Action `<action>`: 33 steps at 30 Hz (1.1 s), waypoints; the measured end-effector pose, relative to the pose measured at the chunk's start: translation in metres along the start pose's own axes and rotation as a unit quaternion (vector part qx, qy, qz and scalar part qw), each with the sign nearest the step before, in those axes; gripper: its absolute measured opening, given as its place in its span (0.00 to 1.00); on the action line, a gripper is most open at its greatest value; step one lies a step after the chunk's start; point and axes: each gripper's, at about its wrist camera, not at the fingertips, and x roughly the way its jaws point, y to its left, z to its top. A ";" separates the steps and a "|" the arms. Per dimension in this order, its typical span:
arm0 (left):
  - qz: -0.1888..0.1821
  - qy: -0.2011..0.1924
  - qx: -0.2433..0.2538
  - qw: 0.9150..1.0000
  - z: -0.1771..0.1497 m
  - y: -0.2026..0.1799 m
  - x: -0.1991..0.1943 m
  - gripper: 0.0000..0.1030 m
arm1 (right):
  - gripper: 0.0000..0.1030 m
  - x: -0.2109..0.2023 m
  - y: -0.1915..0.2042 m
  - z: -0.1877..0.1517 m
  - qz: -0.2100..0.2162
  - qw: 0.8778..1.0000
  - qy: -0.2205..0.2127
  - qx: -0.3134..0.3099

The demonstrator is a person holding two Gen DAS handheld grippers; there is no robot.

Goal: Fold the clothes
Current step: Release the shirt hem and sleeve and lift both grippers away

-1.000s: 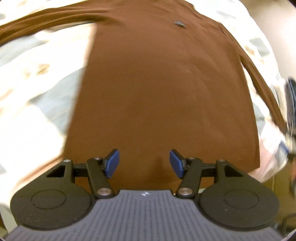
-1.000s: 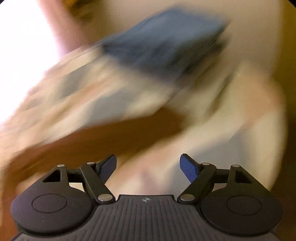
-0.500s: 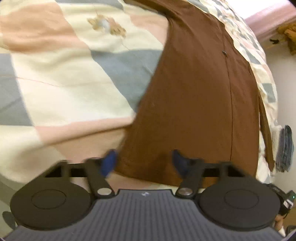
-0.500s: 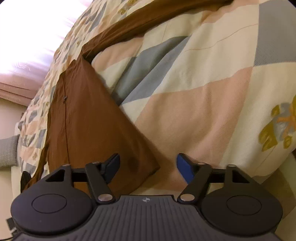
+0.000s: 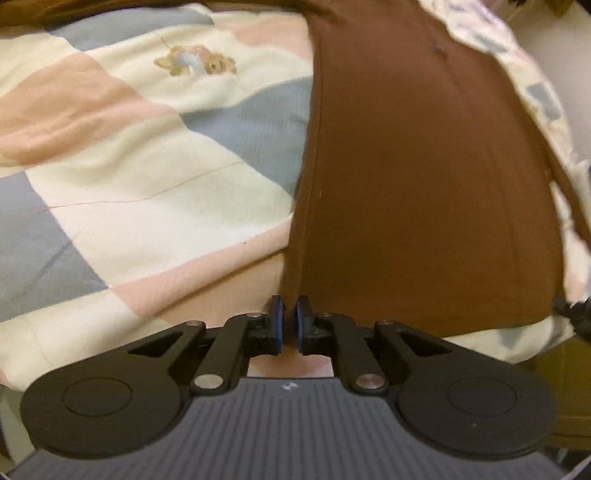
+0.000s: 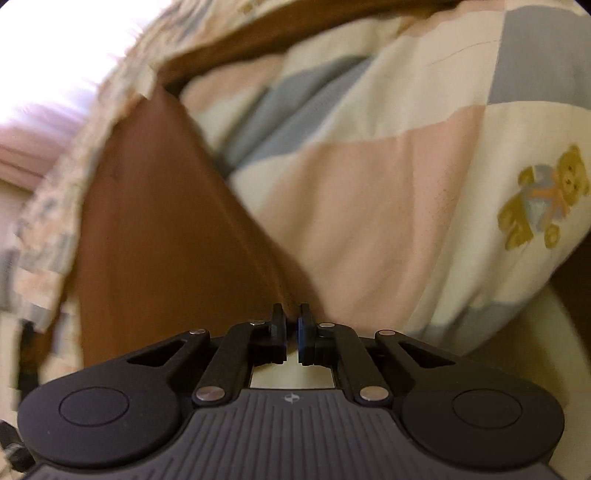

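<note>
The left claw is clenched on the near left corner of the brown shirt, its blue-padded fingers drawn almost together with the hem corner pinched at their tips. From that corner the shirt runs away up the bed, its left edge a straight seam line and its far end narrowing toward the top of the left wrist view. A long sleeve trails along the shirt's right side, lying on the quilt near the bed's right edge. The quilt is a patchwork of cream, pink and grey-blue blocks, with a small teddy bear print on a cream patch to the far left of the shirt. A dark object, too blurred to name, sits at the right edge beyond the hem.

The right claw is likewise clenched on the shirt, gripping its near right corner, with the cloth rising out of the fingertips and spreading away to the left. The other sleeve stretches across the quilt at the far end. To the right, the quilt bulges over the bed's edge, carrying another teddy bear print on a cream patch. The far left of this view is blurred and overexposed.
</note>
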 end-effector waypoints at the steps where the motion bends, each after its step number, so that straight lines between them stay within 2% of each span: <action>1: 0.010 0.000 0.002 1.000 0.002 -0.003 -0.005 0.12 | 0.06 0.005 0.005 0.003 -0.011 1.000 0.007 -0.004; 2: 0.025 0.000 0.001 1.000 0.004 -0.005 -0.013 0.15 | 0.15 0.006 0.012 0.007 -0.024 1.000 0.014 -0.012; 3: 0.043 0.003 -0.002 0.999 0.006 -0.006 -0.023 0.25 | 0.23 0.002 0.020 0.010 -0.037 0.999 0.017 -0.025; 4: 0.058 0.005 -0.006 0.998 0.006 -0.007 -0.034 0.26 | 0.43 -0.004 0.029 0.013 -0.056 0.998 0.016 -0.040; 5: 0.069 0.007 -0.009 0.998 0.007 -0.010 -0.046 0.26 | 0.55 -0.013 0.039 0.014 -0.082 0.995 0.010 -0.056; 7: 0.090 0.011 -0.011 0.996 0.010 -0.021 -0.070 0.28 | 0.55 -0.036 0.056 0.014 -0.115 0.990 -0.010 -0.078; 9: 0.099 0.002 -0.003 0.995 0.015 -0.041 -0.094 0.32 | 0.55 -0.060 0.070 0.013 -0.108 0.991 -0.026 -0.080; 10: 0.100 -0.010 0.003 0.995 0.018 -0.053 -0.106 0.38 | 0.58 -0.072 0.079 0.012 -0.100 0.991 -0.034 -0.080; 12: 0.096 -0.039 0.021 0.994 0.024 -0.079 -0.131 0.42 | 0.61 -0.091 0.102 0.010 -0.076 0.992 -0.048 -0.086; 15: 0.082 -0.083 0.051 0.992 0.027 -0.116 -0.163 0.45 | 0.66 -0.117 0.145 0.005 -0.051 0.989 -0.068 -0.122; 16: 0.080 -0.095 0.058 0.991 0.028 -0.126 -0.171 0.47 | 0.70 -0.122 0.160 0.004 -0.046 0.987 -0.074 -0.136; 21: 0.079 -0.135 0.093 0.983 0.026 -0.163 -0.202 0.50 | 0.74 -0.148 0.212 -0.011 -0.030 0.977 -0.092 -0.190; 27: 0.089 -0.146 0.124 0.977 0.009 -0.181 -0.219 0.50 | 0.75 -0.170 0.228 -0.032 -0.025 0.976 -0.096 -0.193; 33: 0.082 -0.141 0.135 0.977 -0.008 -0.179 -0.224 0.54 | 0.75 -0.183 0.221 -0.049 -0.038 0.976 -0.095 -0.191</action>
